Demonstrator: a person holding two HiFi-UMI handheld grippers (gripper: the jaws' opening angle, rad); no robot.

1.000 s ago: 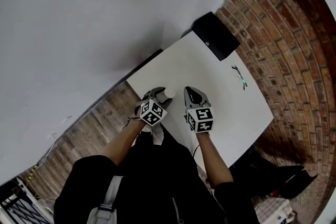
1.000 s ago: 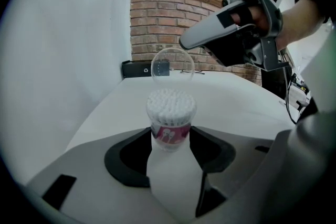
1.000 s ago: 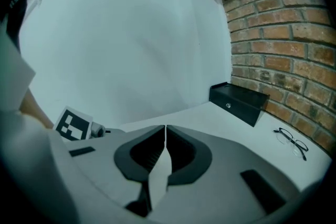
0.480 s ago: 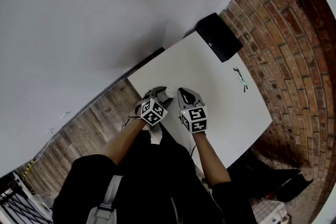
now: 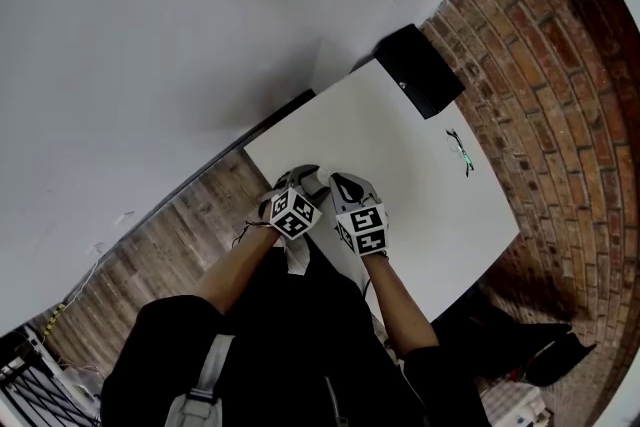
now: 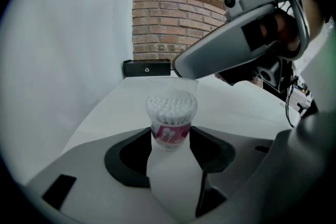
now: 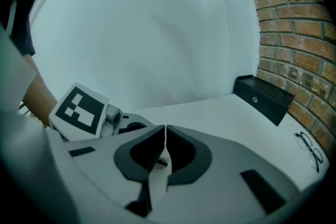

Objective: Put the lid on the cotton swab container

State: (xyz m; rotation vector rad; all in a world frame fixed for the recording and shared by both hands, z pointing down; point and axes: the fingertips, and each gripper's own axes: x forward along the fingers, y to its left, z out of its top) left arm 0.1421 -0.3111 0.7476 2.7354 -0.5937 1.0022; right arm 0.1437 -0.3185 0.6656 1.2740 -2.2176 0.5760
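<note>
A clear tub of cotton swabs [image 6: 170, 113] with a pink label stands upright between the jaws of my left gripper [image 6: 169, 138], which is shut on its lower part. In the head view the left gripper [image 5: 301, 183] holds it over the near left corner of the white table [image 5: 420, 185]. My right gripper [image 5: 338, 183] is close beside it on the right. In the left gripper view the right gripper [image 6: 181, 68] hangs just above the tub with a thin clear lid [image 6: 157, 84] hovering over the swabs. The right gripper's [image 7: 164, 131] jaws are pressed together on the lid's thin edge.
A black box [image 5: 420, 70] sits at the table's far corner against the white wall. A pair of glasses [image 5: 459, 151] lies near the right edge, by the brick wall. The table ends just behind both grippers, above a wooden floor.
My right gripper has moved left until it is next to the left gripper, above the tub. The left gripper has stayed where it was.
</note>
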